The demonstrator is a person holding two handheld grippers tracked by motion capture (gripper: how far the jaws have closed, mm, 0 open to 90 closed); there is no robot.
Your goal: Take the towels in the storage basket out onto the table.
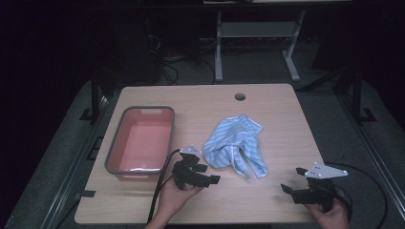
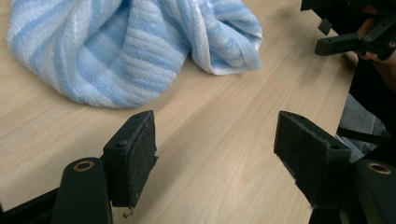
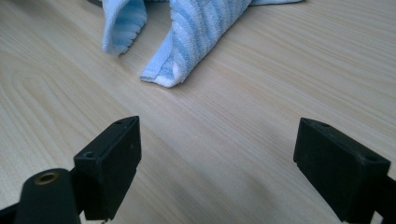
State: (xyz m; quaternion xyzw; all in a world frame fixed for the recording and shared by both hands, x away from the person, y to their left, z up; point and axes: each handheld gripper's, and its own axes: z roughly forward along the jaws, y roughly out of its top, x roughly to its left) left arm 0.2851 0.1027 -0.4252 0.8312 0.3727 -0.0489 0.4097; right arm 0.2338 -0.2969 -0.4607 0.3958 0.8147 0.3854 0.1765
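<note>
Nearest you, your left tool (image 1: 204,173) sits over the front of the table (image 1: 277,109), its jaws spread wide with nothing between them. In the left gripper view the same tool (image 2: 215,144) shows blocky black jaws faced with rough, fuzzy dark padding, and only bare pale wood-grain laminate lies in the gap. Your right tool (image 1: 295,180) is held near the table's front right corner, a grey three-cornered plate on top; its jaws are likewise spread and hold nothing. In the right gripper view that tool (image 3: 217,154) has smooth matte black jaws, squared at the tips, above light wood with fine streaky grain.

Just beyond your left tool lies the towel (image 1: 236,145), a soft terry cloth in pale blue and white stripes with a ribbed pile, crumpled into a loose heap in the middle of the table. Up close the towel (image 2: 121,42) bulges in rounded folds, with a white hemmed edge; from the right side the towel (image 3: 196,32) ends in two hanging, folded corners resting on the wood.

To the left of the towel, apart from it, stands a rectangular bin (image 1: 114,148) with a grey rim, rounded corners and a pinkish-red inside. At the far edge a round hole (image 1: 239,97) pierces the tabletop.
</note>
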